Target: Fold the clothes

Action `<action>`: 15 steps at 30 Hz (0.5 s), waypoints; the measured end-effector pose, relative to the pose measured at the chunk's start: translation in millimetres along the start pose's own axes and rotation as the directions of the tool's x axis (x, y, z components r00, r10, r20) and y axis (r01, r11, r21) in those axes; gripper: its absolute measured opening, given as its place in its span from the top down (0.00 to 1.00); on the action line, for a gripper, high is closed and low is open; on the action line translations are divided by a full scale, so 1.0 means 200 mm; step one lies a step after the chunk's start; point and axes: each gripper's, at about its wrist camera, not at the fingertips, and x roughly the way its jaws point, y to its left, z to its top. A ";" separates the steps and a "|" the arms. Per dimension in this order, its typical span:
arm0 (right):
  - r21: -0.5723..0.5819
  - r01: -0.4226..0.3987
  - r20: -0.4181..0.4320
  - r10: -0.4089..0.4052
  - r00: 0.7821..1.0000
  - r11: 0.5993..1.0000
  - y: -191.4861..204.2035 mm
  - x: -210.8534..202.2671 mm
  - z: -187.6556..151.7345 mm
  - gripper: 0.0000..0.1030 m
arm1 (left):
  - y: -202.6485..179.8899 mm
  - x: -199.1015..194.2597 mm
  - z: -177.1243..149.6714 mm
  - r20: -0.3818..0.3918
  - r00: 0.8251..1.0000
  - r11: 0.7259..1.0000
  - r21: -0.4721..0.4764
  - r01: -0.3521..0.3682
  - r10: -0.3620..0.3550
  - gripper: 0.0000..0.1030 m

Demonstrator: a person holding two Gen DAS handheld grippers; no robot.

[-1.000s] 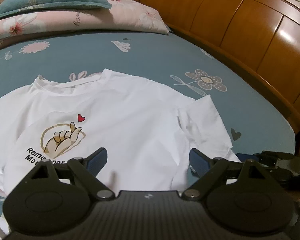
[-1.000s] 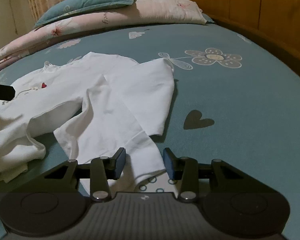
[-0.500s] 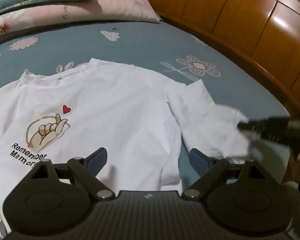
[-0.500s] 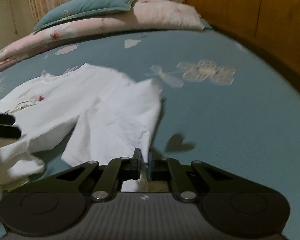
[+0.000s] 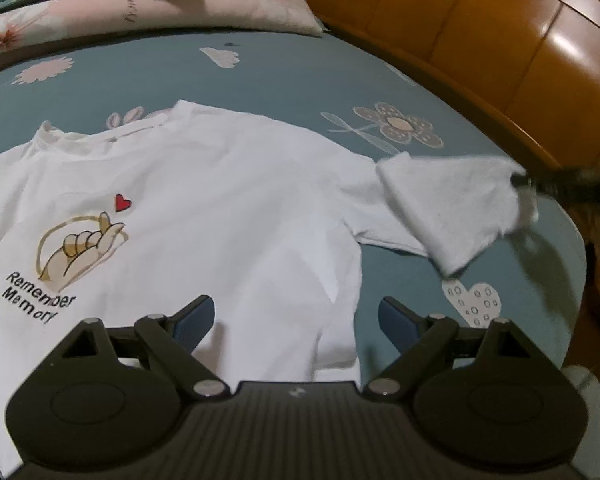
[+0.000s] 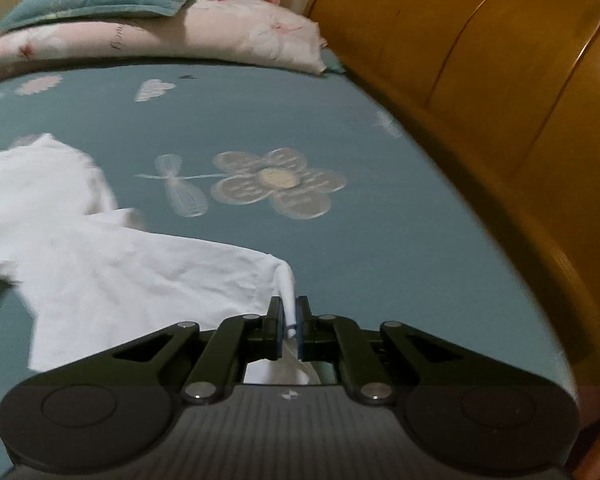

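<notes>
A white T-shirt (image 5: 204, 208) with a finger-heart print and "Remember Memory" lies face up on the teal bed sheet (image 5: 284, 72). My left gripper (image 5: 296, 316) is open and empty above the shirt's lower right part. My right gripper (image 6: 288, 316) is shut on the edge of the shirt's right sleeve (image 6: 152, 276) and holds it lifted and stretched out to the right. In the left wrist view the raised sleeve (image 5: 448, 208) shows blurred, with the right gripper (image 5: 518, 180) at its end.
A wooden headboard (image 5: 500, 40) runs along the right side of the bed. Pink and teal pillows (image 5: 140, 4) lie at the far end. The sheet's flower print (image 6: 276, 184) lies beyond the sleeve. The bed's edge is close at the right.
My right gripper closed on the sleeve edge, then pulled it up and out to the right, straightening the sleeve. The left gripper stayed open and drifted slightly over the shirt.
</notes>
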 end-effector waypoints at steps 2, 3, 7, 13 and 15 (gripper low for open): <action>0.003 0.068 -0.008 -0.068 0.998 0.998 -0.10 0.02 0.04 0.94 | 0.00 0.01 0.01 0.010 1.000 1.000 -0.004 -0.005 0.005 0.14; 0.003 0.100 -0.015 -0.100 0.995 0.995 -0.15 0.04 0.05 0.94 | 0.01 0.01 0.01 0.007 1.000 1.000 -0.006 -0.005 0.005 0.14; 0.036 0.219 -0.047 -0.218 0.975 0.975 -0.36 0.12 0.09 0.94 | 0.01 0.04 0.00 -0.013 1.000 1.000 -0.005 -0.029 0.029 0.14; 0.023 0.284 -0.087 -0.281 0.956 0.958 -0.48 0.18 0.11 0.94 | 0.06 0.03 0.01 -0.001 0.999 0.999 -0.029 -0.033 0.033 0.13; 0.017 0.285 -0.098 -0.282 0.954 0.958 -0.47 0.17 0.09 0.94 | 0.08 0.03 0.01 -0.008 0.999 0.998 -0.033 -0.047 0.047 0.13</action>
